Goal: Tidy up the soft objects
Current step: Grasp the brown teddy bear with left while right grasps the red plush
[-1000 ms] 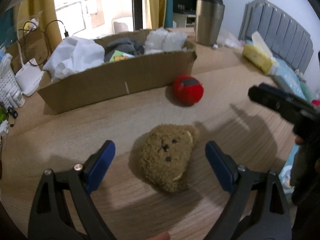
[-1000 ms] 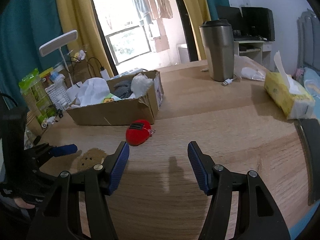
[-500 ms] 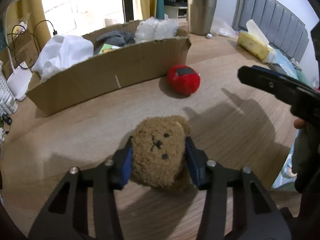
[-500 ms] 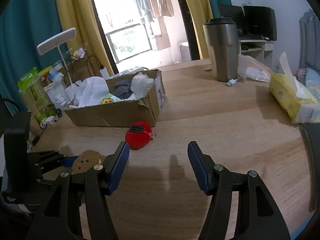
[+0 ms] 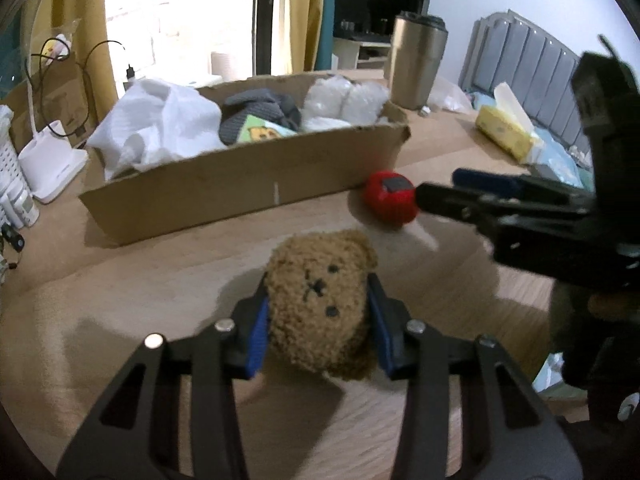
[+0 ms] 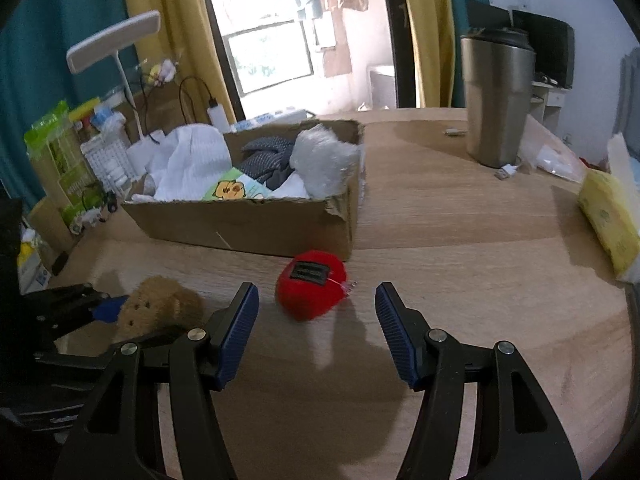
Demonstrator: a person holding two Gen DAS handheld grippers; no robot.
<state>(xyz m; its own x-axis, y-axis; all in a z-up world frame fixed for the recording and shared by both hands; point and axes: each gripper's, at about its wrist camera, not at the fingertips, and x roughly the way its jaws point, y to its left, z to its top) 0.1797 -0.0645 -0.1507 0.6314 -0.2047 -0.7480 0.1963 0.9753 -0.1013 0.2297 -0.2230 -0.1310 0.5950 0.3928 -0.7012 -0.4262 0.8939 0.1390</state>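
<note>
Leftmost, a white basket [image 5: 10,168] and a white lamp base [image 5: 48,164] stand at the worktop's [image 5: 120,288] edge. Next to them sits an open cardboard box [image 5: 248,184], holding white cloth [image 5: 160,128], dark grey knitwear [image 5: 260,110], a green card with a yellow cartoon figure [image 5: 262,132] and pale fluffy pieces [image 5: 348,98].

Before the box, the left gripper [image 5: 318,312] has a brown plush bear [image 5: 318,300] between its jaws; the blue pads press both sides of the bear and the jaws are closing slightly on it. The bear's stitched face looks toward the camera. Whether it rests on the worktop or is just off it cannot be told.

Right of the bear, close to the box's front corner, a red plush [image 6: 310,284] with a black label on top lies on the worktop. The right gripper [image 6: 316,332] hovers just short of it, jaws wide with nothing between them and the red plush ahead of the gap. In the left view that gripper [image 5: 436,192] reaches in from the right, its tips beside the red plush.

Farther right, a steel tumbler [image 6: 496,96] stands upright behind, with a small cable plug [image 6: 506,170] at its foot. At the right edge lies a yellow tissue pack [image 6: 608,216].
</note>
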